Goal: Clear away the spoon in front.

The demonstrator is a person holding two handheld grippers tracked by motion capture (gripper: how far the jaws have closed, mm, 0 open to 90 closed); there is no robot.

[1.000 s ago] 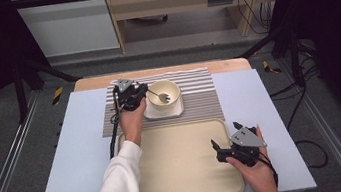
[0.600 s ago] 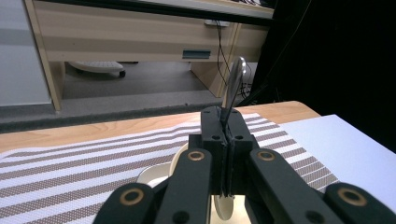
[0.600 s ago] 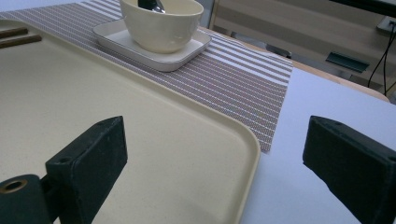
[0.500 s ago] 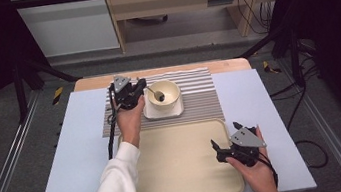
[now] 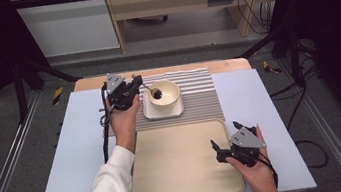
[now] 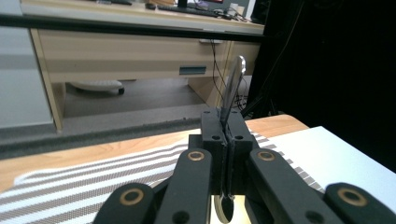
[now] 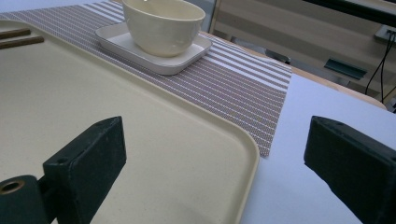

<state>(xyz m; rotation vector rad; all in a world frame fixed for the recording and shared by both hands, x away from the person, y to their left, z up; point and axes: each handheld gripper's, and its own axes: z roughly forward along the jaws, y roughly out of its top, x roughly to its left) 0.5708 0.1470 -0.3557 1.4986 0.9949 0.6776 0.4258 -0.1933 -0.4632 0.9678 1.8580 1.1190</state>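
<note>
My left gripper (image 5: 133,87) is shut on the handle of a metal spoon (image 5: 154,92), which hangs tilted over the left rim of the cream bowl (image 5: 167,96). In the left gripper view the spoon (image 6: 232,86) is pinched upright between the closed jaws of the left gripper (image 6: 225,128). The bowl (image 7: 161,25) stands on a small square plate (image 5: 151,114) on the striped mat (image 5: 199,97). My right gripper (image 5: 217,152) hovers open over the right part of the beige tray (image 5: 179,175). In the right gripper view nothing lies between the jaws of the right gripper (image 7: 217,147).
The tray (image 7: 140,140) lies at the table's near side on a pale blue sheet (image 5: 262,113). Two brown sticks (image 7: 14,38) rest at the tray's far left in the right gripper view. A wooden table edge (image 5: 225,65) runs behind the mat.
The left gripper has risen and drawn slightly left with the spoon, lifting it out of the bowl. The right gripper has stayed where it was.
</note>
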